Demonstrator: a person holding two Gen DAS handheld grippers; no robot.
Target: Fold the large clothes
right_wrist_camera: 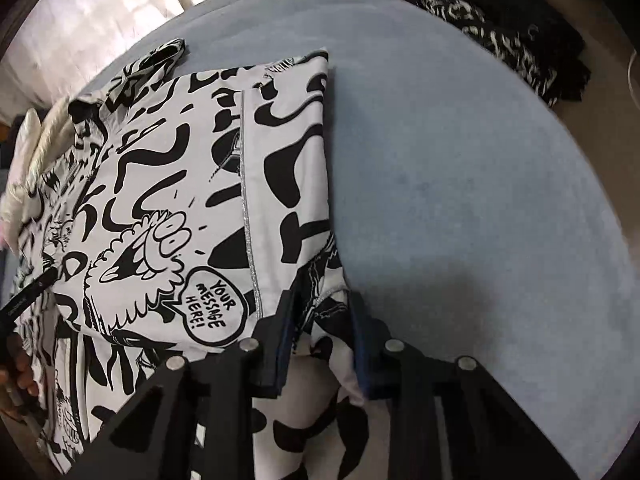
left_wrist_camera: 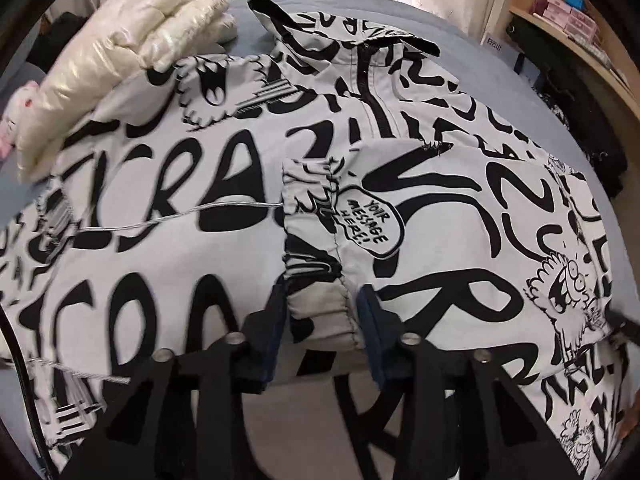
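Observation:
A white jacket with black graffiti lettering [left_wrist_camera: 180,248] lies spread on the bed, zip and collar toward the far side. One sleeve is folded across its front, the cuff [left_wrist_camera: 320,312] toward me. My left gripper [left_wrist_camera: 324,316] is shut on that gathered cuff, which fills the gap between the pads. In the right wrist view the jacket [right_wrist_camera: 160,168] has a straight folded side edge running along the bare sheet. My right gripper [right_wrist_camera: 322,324] is shut on the jacket's near side edge [right_wrist_camera: 324,308], and the fabric hangs down between its fingers.
A cream puffer garment [left_wrist_camera: 120,40] lies at the jacket's far left. The blue bed sheet [right_wrist_camera: 460,160] stretches to the right of the jacket. Dark patterned clothes [right_wrist_camera: 512,40] are piled past the bed's far right. A wooden shelf [left_wrist_camera: 580,28] stands beyond. A hand [right_wrist_camera: 20,372] shows at the lower left.

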